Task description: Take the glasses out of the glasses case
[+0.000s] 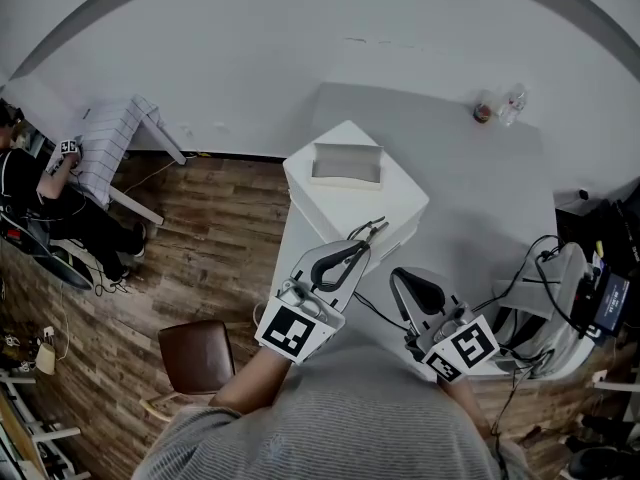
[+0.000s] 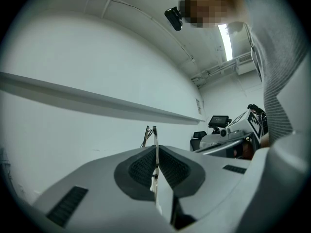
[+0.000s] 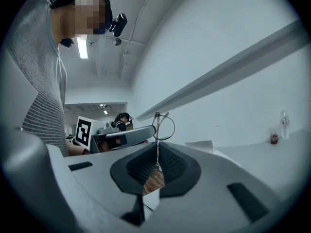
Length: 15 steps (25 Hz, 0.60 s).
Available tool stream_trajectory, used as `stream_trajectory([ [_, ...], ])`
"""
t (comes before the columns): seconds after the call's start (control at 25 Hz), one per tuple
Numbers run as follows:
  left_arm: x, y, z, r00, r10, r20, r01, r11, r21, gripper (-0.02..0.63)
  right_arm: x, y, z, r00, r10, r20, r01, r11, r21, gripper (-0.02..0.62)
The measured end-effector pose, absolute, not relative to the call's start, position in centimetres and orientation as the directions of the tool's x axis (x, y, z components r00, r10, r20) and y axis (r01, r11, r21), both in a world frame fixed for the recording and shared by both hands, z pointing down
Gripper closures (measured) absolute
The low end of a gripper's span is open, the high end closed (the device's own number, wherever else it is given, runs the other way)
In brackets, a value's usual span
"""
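I am leaning over the white table (image 1: 400, 203), where the glasses case (image 1: 347, 163) is lying open at twelve o'clock, looking empty. My left tongs (image 1: 362, 243) are pinching the glasses (image 2: 155, 135) clear of it. My right tongs (image 1: 396, 274), at four o'clock from them, are sitting closed on nothing. Removal is looking done.

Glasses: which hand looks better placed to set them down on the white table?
Left. The left gripper has its jaws shut on the glasses, above the white table and near the case. The right gripper is shut on nothing visible and sits further back.
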<state>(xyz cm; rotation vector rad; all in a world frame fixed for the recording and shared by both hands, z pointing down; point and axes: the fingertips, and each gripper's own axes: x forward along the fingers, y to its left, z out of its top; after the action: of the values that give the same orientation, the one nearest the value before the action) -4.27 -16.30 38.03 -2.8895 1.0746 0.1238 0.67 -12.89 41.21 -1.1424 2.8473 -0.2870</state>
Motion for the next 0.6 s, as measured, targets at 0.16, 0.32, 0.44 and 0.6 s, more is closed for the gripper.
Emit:
stream_trajectory([
  [0.16, -4.08, -16.33, 37.89, 0.754, -0.65, -0.098, -0.655, -0.755, -0.033, 0.581, 0.73, -12.85, 41.38, -0.724, -0.69, 0.024, -0.681, 0.708, -0.184, 0.579],
  [0.32, -4.26, -16.3, 37.84, 0.75, -0.654, -0.097, -0.659, -0.751, -0.03, 0.581, 0.43, -12.66, 41.38, -0.73, -0.683, 0.024, -0.674, 0.714, -0.19, 0.58],
  [0.44, -4.29, -16.27, 37.94, 0.749, -0.656, -0.096, -0.661, -0.75, -0.032, 0.581, 0.4, -12.63, 41.45, -0.732, -0.682, 0.021, -0.672, 0.715, -0.193, 0.58],
  [0.6, -4.28, -16.19, 37.92, 0.747, -0.657, -0.096, -0.662, -0.748, -0.033, 0.581, 0.42, -12.56, 41.39, -0.733, -0.68, 0.017, -0.669, 0.717, -0.195, 0.58],
])
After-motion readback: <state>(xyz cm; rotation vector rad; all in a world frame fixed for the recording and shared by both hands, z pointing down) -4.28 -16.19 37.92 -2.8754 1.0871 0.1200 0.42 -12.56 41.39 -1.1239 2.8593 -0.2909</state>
